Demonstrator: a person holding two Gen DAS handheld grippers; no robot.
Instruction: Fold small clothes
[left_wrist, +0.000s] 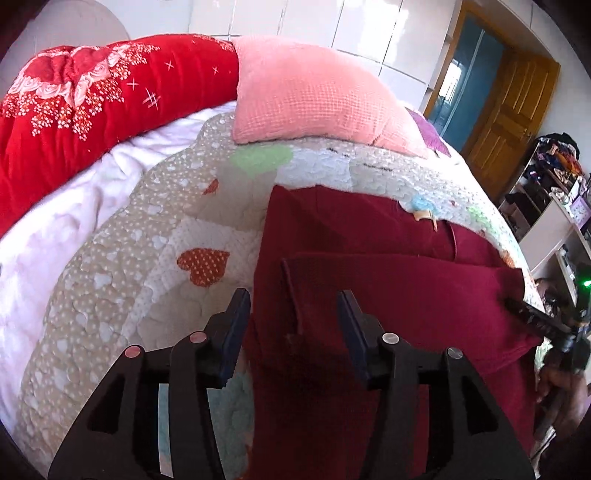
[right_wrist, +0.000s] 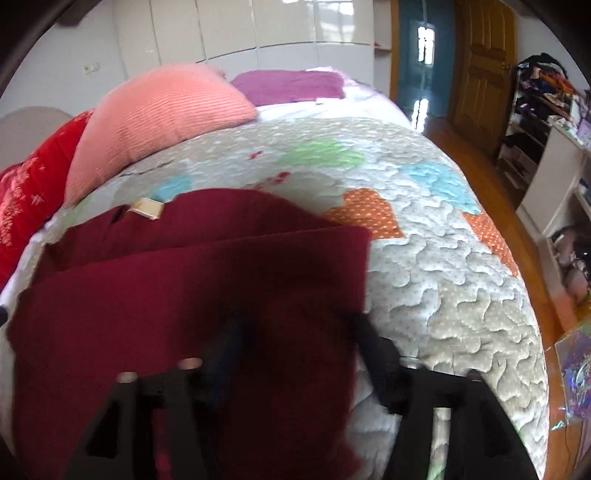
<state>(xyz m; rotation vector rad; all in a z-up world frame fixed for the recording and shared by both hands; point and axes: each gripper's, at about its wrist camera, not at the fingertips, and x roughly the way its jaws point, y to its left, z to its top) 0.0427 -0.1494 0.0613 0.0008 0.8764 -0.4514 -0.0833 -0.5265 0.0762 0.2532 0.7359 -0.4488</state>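
From the left wrist, the left claw stands spread over the left edge of a dark red garment, pinching nothing; the cloth passes between and under its fingers. The garment lies partly folded on a heart-patterned quilt on the bed, below a pink pillow and a red floral blanket. The right claw touches the fold's right corner.

From the right wrist, the blurred right claw is spread, the garment draped across its left finger, its right finger at the cloth's right edge over the quilt.
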